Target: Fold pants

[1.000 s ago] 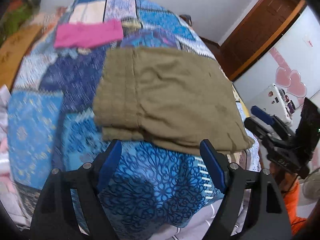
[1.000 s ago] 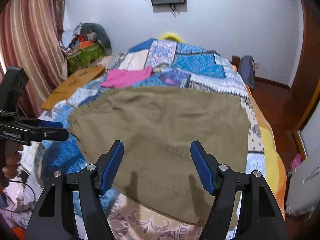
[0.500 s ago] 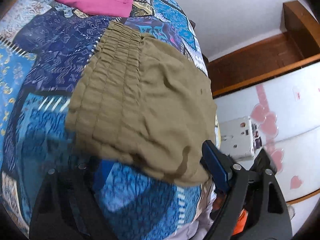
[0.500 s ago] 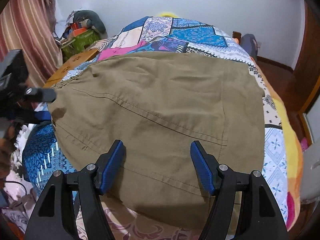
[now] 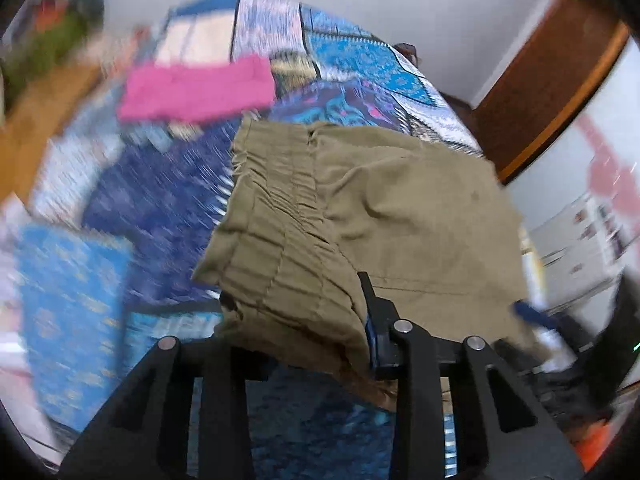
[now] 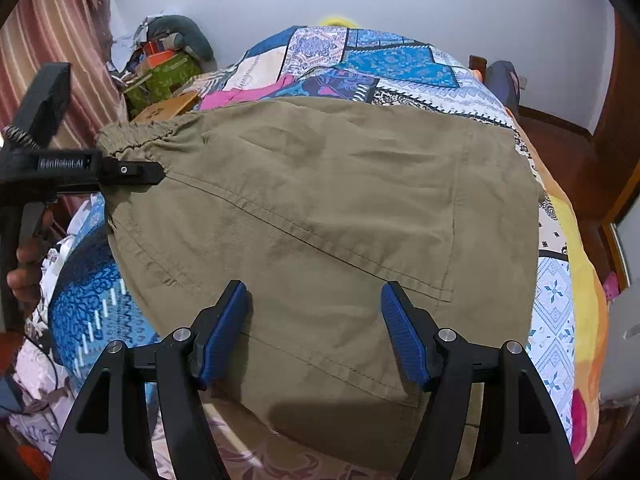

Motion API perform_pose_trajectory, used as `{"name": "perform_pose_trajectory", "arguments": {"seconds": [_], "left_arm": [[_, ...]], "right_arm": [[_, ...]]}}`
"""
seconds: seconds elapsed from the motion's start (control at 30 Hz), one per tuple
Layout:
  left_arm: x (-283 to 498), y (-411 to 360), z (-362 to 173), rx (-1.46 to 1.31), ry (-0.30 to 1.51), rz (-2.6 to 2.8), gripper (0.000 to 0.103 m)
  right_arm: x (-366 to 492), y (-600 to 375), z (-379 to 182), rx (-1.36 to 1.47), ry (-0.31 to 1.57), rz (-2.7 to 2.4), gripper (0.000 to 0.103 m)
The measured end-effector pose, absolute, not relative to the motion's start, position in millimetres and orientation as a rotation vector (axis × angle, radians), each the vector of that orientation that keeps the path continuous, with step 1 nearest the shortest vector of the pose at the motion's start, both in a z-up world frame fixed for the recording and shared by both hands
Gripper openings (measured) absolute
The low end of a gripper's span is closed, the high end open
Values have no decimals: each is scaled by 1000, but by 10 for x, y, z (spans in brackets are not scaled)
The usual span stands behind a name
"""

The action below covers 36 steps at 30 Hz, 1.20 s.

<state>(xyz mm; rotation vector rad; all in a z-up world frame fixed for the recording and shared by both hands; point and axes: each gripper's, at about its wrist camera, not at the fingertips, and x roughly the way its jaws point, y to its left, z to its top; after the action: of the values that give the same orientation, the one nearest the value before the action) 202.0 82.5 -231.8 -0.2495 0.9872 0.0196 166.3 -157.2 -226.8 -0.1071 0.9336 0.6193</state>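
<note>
On the side of the left gripper (image 6: 132, 172), seen from the right wrist view, stands the white writing "GenRobot.AI". No other writing can be read; the stickers on the white cabinet (image 5: 592, 236) are too blurred to make out.

The left wrist view is smeared by motion, most of all at its left side. There the pants (image 5: 360, 216) cover the left gripper's (image 5: 296, 320) near finger fully, so only the black frame and one finger at the right show. This finger presses against the gathered waistband, and the cloth hangs over and below it. From the right wrist view, the tip of this gripper lies narrow and pressed together on the waistband corner, pinching the pants (image 6: 320, 220) there. A hand (image 6: 24, 264) holds its handle at the left edge, fingers curled around it, partly cut off by the frame.

The right gripper (image 6: 316, 320) hovers low above the near hem of the pants, its blue pads (image 6: 404, 332) spread wide apart, with nothing between them. Whether they touch the cloth I cannot tell.

The pants lie folded and flat on the bed (image 6: 400, 64), over a patchwork quilt, waistband to the left. A pink cloth (image 5: 196, 88) lies behind them, well apart. In the right wrist view most of it is hidden by the pants.
</note>
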Motion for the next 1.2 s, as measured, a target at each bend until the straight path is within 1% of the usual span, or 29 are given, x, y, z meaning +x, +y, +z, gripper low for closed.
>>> {"name": "perform_pose_trajectory", "arguments": {"seconds": [0.33, 0.47, 0.67, 0.87, 1.07, 1.2], "left_arm": [[1500, 887, -2126, 19, 865, 153, 32], [1365, 899, -2044, 60, 828, 168, 32], [1289, 956, -1888, 41, 789, 156, 30], [1307, 810, -1747, 71, 731, 161, 29], [1330, 593, -1568, 116, 686, 136, 28], [1346, 389, -1432, 148, 650, 103, 27]], "right_arm": [[1794, -935, -1909, -108, 841, 702, 66], [1879, -559, -1944, -137, 875, 757, 66], [1835, -159, -2252, -235, 1003, 857, 66], [1807, -353, -2166, -185, 995, 851, 66], [1685, -957, -1951, -119, 909, 753, 66], [1643, -1457, -1915, -88, 885, 639, 66]]}}
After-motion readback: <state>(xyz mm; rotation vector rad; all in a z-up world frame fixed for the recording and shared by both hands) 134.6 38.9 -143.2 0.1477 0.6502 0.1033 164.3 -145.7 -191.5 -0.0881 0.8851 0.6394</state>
